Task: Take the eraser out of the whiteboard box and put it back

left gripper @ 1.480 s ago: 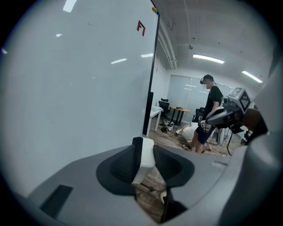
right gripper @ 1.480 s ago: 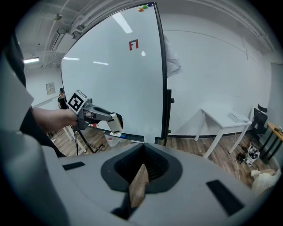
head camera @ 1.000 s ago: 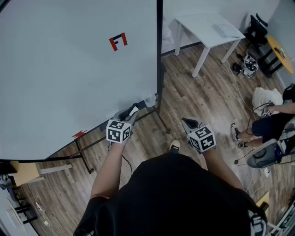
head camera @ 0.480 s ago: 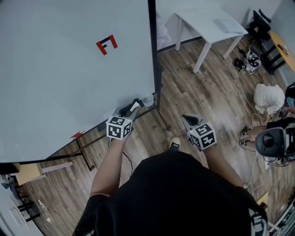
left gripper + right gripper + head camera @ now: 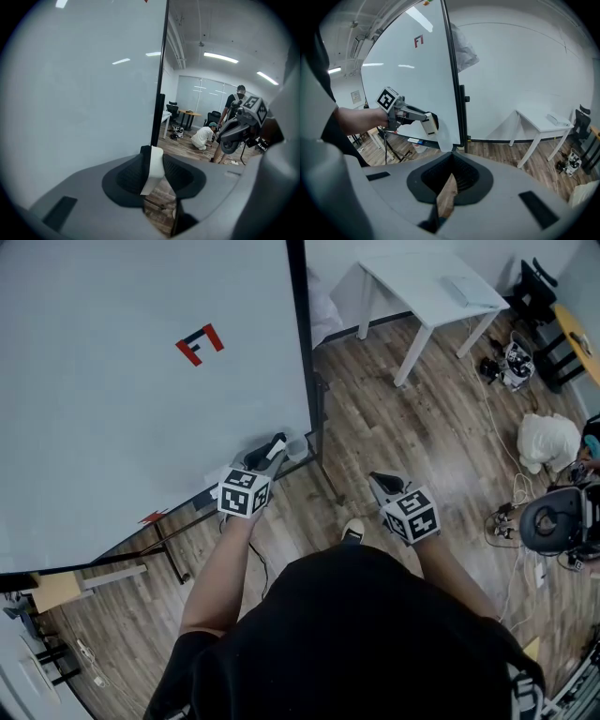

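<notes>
The whiteboard (image 5: 112, 427) fills the left of the head view. A small clear box (image 5: 298, 444) hangs at its lower right corner by the black frame. My left gripper (image 5: 272, 448) is shut on the eraser (image 5: 277, 454), a white and black block, just left of that box. In the left gripper view the eraser (image 5: 153, 168) stands upright between the jaws. The right gripper view shows the left gripper (image 5: 426, 121) holding the eraser (image 5: 431, 124) just above the translucent box (image 5: 444, 137). My right gripper (image 5: 377, 482) hangs over the floor, shut and holding nothing.
The whiteboard stand's black legs (image 5: 173, 554) spread over the wood floor. A white table (image 5: 427, 292) stands at the back right. An office chair (image 5: 553, 519), cables and a white bag (image 5: 546, 439) lie at the right. A person (image 5: 204, 137) crouches far off.
My left gripper has moved a little up and forward with the eraser, closer to the box at the board's corner. The right gripper has barely moved. The chair at the right shifted.
</notes>
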Action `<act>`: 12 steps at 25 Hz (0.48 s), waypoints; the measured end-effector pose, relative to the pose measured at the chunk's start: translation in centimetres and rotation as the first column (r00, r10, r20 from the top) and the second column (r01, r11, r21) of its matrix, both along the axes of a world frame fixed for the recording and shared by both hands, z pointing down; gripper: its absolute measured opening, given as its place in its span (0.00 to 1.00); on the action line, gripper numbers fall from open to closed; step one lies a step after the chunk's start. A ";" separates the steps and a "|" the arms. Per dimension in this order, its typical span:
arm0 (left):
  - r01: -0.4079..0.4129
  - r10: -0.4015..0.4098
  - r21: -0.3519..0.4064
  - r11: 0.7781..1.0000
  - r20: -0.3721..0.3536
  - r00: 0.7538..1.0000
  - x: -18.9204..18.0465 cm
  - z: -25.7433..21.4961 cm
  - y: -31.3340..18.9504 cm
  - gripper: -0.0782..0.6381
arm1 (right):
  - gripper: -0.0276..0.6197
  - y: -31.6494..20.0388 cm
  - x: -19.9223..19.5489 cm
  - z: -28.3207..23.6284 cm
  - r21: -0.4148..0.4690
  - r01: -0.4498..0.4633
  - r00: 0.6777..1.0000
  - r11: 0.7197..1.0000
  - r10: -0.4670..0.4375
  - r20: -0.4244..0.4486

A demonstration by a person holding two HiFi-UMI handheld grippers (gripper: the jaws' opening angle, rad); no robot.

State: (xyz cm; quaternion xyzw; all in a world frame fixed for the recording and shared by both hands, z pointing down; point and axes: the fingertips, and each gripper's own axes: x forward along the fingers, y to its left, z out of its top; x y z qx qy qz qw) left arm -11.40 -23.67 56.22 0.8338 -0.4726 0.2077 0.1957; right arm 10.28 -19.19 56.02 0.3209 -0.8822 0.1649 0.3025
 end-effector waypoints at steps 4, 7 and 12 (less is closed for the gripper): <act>0.010 -0.010 -0.005 1.000 -0.009 1.000 0.5 -0.1 -1.5 0.30 | 0.04 -1.6 0.5 -0.1 -0.005 0.005 1.000 1.000 -0.004 0.002; 0.026 -0.026 -0.008 1.000 -0.016 1.000 0.5 -0.1 -2.4 0.30 | 0.04 -2.5 0.6 0.1 -0.014 0.014 1.000 1.000 -0.014 0.004; 0.046 -0.047 -0.015 0.999 -0.025 0.999 1.0 0.4 -3.7 0.30 | 0.04 -3.8 1.2 1.0 -0.034 0.024 1.000 0.999 -0.024 0.006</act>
